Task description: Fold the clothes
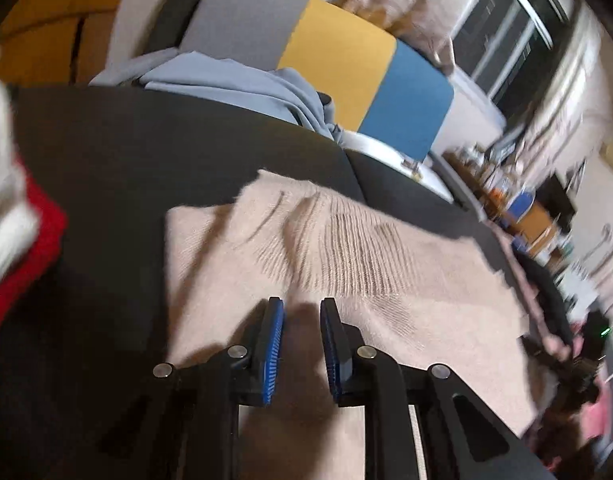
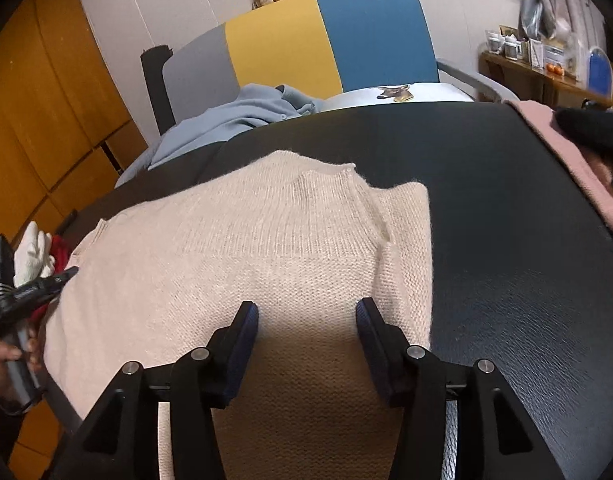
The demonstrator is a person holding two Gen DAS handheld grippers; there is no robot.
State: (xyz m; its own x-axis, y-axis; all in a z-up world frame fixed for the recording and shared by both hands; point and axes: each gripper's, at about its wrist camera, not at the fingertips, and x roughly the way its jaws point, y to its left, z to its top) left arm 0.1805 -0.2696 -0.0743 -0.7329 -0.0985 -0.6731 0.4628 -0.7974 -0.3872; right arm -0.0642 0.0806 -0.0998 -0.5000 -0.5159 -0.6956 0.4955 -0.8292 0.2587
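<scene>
Soft, light and floppy, the beige knit sweater [image 2: 242, 248] spreads beneath both spread, empty grippers, left gripper [image 1: 302, 312] and right gripper [image 2: 306, 314], best pinched at an edge ahead.

so the black textured tabletop [image 2: 506, 240] has a beige knit sweater [image 2: 234, 248] flat on it, pink cloth [image 2: 578, 160] to the sweater's right, red fabric [image 1: 30, 264] to its left
</scene>
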